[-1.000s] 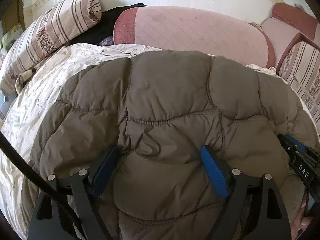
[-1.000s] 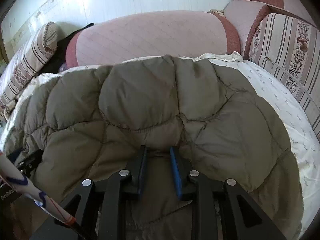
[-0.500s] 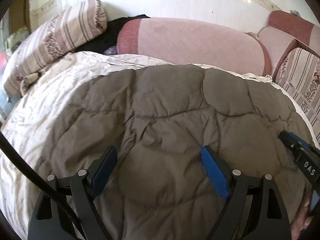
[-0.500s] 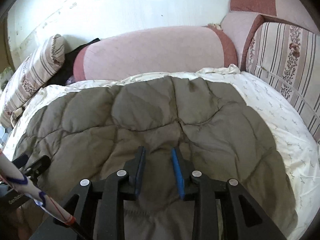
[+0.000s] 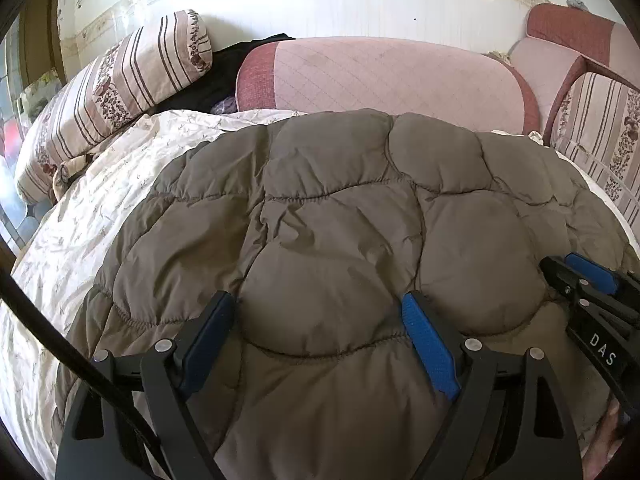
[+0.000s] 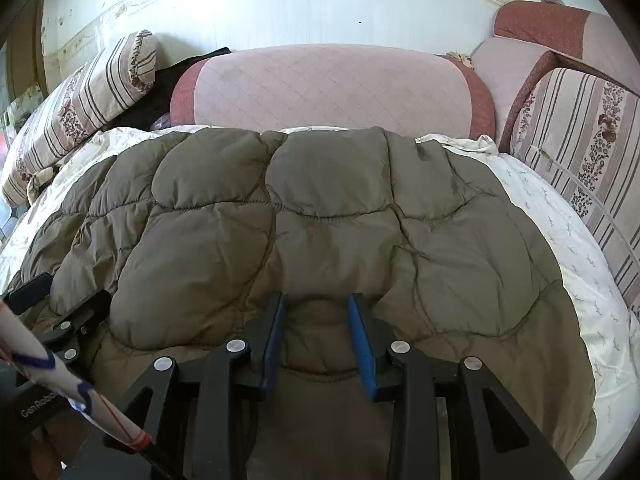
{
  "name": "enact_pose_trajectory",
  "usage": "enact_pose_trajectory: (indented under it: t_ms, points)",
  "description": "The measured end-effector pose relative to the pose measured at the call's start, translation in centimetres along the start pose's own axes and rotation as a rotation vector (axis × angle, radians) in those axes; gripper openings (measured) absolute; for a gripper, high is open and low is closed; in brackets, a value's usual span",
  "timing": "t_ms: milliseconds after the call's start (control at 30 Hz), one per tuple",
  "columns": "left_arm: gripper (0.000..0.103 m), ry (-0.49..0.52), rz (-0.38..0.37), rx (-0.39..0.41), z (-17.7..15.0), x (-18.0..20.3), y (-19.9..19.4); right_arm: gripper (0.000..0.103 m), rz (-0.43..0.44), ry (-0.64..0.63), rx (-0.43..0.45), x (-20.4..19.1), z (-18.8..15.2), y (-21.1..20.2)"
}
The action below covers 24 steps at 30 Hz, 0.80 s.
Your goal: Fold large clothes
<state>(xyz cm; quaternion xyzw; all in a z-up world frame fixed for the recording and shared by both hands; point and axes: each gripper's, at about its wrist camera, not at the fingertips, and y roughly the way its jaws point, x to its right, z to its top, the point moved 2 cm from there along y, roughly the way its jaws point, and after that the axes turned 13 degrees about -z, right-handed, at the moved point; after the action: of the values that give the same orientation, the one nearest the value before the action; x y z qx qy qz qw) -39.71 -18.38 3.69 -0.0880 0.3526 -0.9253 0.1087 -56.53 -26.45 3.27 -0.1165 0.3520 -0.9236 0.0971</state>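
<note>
A large olive-brown quilted puffer coat [image 5: 340,220] lies spread on a pale floral sheet [image 5: 80,232]; it also shows in the right wrist view [image 6: 320,220]. My left gripper [image 5: 320,308] is open wide, its blue pads [image 5: 428,344] straddling a puffed panel of the near edge. My right gripper [image 6: 318,304] has its jaws partly apart around a fold of the coat's near edge. The right gripper shows at the right edge of the left view [image 5: 588,280]; the left one shows at the left of the right view [image 6: 68,312].
A pink quilted cushion [image 6: 332,88] lies behind the coat. A striped floral pillow [image 5: 116,84] sits at the back left with dark clothing [image 5: 224,76] beside it. A striped sofa arm [image 6: 580,148] is on the right.
The coat has dropped from a raised hump to lying flatter on the sheet. My right gripper's jaws have widened. The left jaws stay wide.
</note>
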Motion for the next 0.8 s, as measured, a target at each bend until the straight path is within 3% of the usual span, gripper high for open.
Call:
enact_pose_trajectory:
  t_ms: [500, 800]
  points:
    - [0.085, -0.018, -0.004, 0.003, -0.1, 0.4, -1.8, 0.036, 0.060, 0.094, 0.015, 2.4, -0.3, -4.0]
    - [0.086, -0.043, 0.023, -0.009, -5.4, 0.9, -6.7, 0.044, 0.096, 0.100, -0.005, 2.0, -5.3, -7.9]
